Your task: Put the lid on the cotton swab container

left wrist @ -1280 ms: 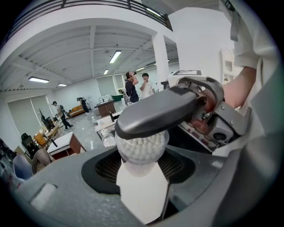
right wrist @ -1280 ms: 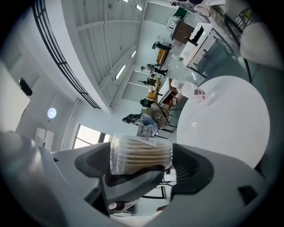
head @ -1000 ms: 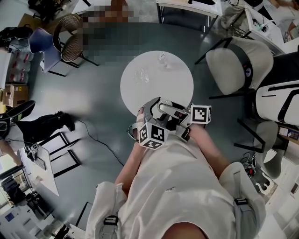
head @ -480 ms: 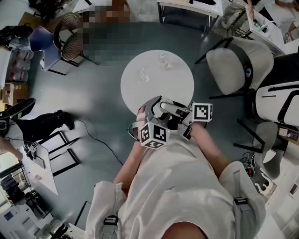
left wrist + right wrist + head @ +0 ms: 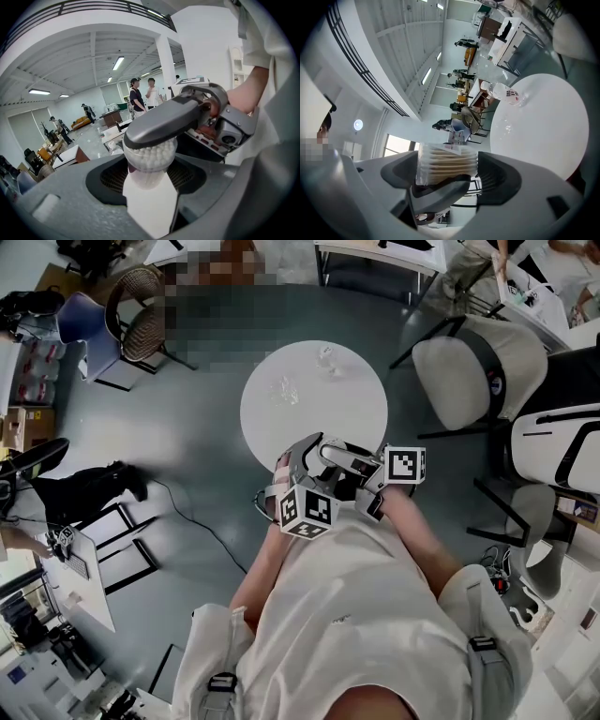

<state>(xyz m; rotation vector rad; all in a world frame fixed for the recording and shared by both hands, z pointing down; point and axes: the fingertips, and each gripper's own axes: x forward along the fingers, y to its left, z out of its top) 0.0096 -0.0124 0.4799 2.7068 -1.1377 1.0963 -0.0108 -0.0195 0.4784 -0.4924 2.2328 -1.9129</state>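
The left gripper (image 5: 150, 180), partly open, clamps the cotton swab container (image 5: 150, 154) by its sides above the counter's (image 5: 314, 413) near edge, steadying it while the right gripper (image 5: 447, 168), jaws wide and just closing slightly, squeezes it end to end, perhaps seating a clear lid.

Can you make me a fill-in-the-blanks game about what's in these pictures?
1. The white table has a top that is ___ in shape.
2. The see-through container is packed with cotton ___.
3. Far across the table sits a clear ___ with a label on it.

Missing words: round; swabs; bottle.
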